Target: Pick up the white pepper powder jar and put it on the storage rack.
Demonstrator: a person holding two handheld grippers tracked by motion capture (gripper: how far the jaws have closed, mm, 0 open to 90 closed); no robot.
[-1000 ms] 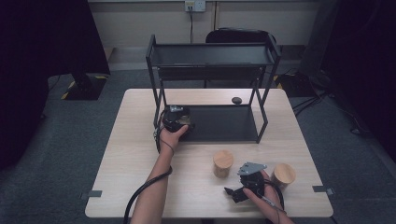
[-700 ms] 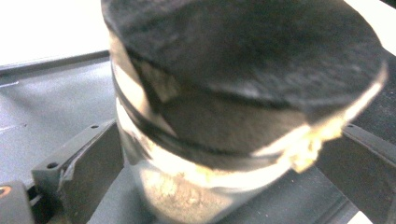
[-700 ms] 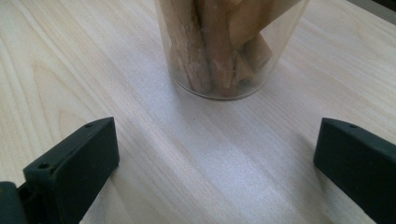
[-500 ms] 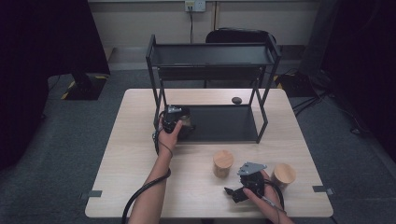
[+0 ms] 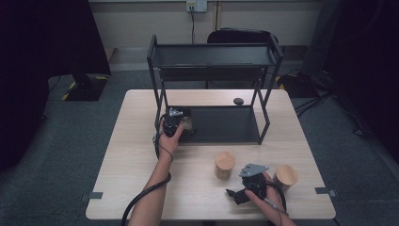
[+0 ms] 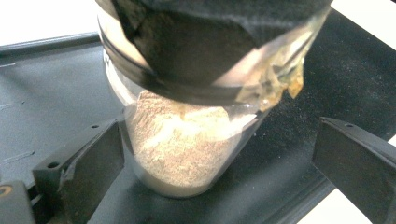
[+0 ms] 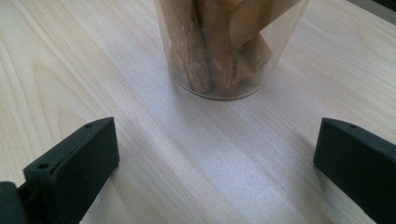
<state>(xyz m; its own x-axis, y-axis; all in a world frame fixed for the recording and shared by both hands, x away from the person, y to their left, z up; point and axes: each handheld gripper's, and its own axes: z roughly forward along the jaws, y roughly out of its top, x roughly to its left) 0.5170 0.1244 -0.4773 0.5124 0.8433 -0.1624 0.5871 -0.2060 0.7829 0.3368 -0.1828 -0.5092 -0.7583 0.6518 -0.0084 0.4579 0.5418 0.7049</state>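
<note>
Pale wood-grain surface stands on grey carpet in a dim room. Left gripper has just been spreading its fingers; the clear powder-filled jar sits released between them on the black metal shelf rack. Right gripper fingers gape, with the clear jar of wooden sticks just ahead.

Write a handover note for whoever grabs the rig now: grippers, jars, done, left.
Left hand-held gripper: jaws have just opened, powder jar between them, unclamped, standing on the rack's bottom shelf.
Right hand-held gripper: open, resting on the table, aimed at the cinnamon-stick jar.
Done: powder jar shelved.
Left: probably shelve the cinnamon-stick jar and second wooden-lidded jar.
</note>
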